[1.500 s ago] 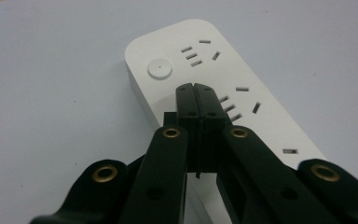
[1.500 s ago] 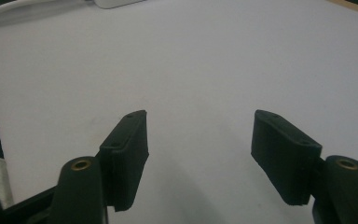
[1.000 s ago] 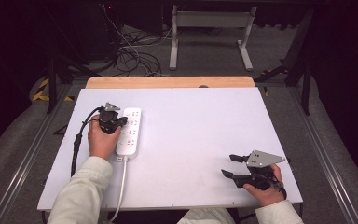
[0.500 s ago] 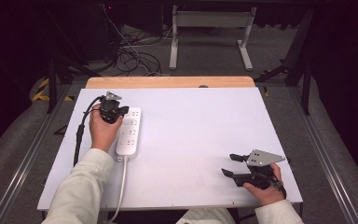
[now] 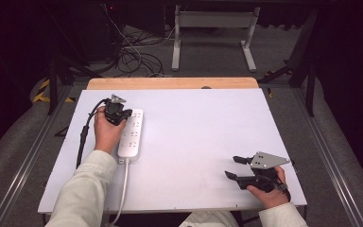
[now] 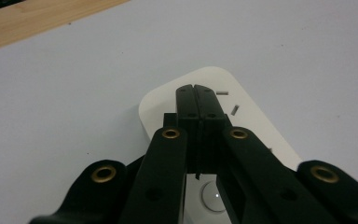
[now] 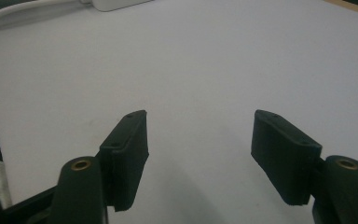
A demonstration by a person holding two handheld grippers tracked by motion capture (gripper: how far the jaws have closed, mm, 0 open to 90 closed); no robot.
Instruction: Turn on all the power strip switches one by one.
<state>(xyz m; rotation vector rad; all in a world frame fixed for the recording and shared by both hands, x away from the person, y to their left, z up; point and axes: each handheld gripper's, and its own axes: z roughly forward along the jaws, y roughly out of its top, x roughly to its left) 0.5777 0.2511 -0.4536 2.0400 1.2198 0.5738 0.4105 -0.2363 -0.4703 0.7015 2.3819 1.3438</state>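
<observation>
Nearest the person, the right tongs (image 5: 233, 167) rest low over the near right part of the counter (image 5: 203, 137), held in the right hand (image 5: 267, 191). Their two black jaws stand wide apart with nothing between them; in the right gripper view (image 7: 198, 158) the blocky pads look matte and slightly rubbery, with brass rivets at the arm joints. A grey three-cornered plate sits on top of this tool.

The counter is a flat, smooth, pale white-grey sheet, with a strip of light wood (image 5: 172, 83) showing along its far edge.

Farther off on the left, a white plastic power strip (image 5: 131, 135) lies flat on the counter, long and narrow with rounded corners, its length running away from the person. A white cord (image 5: 123, 189) leaves its near end and trails off the near edge of the counter. Small slot-shaped sockets dot its top, and a round button shows near the tongs in the left gripper view. No writing on it can be read.

The left tongs (image 5: 125, 113), held in the left hand (image 5: 106, 135), sit over the far end of the power strip (image 6: 261, 126). Their jaws are pressed together with nothing between them, the tips (image 6: 196, 93) just above or on the strip's white surface; which, I cannot tell. A black cable (image 5: 82, 137) trails from this tool along the counter's left side.

Beyond the counter lie a grey floor, tangled dark cables (image 5: 132, 59) and a pale metal frame (image 5: 212, 28).
</observation>
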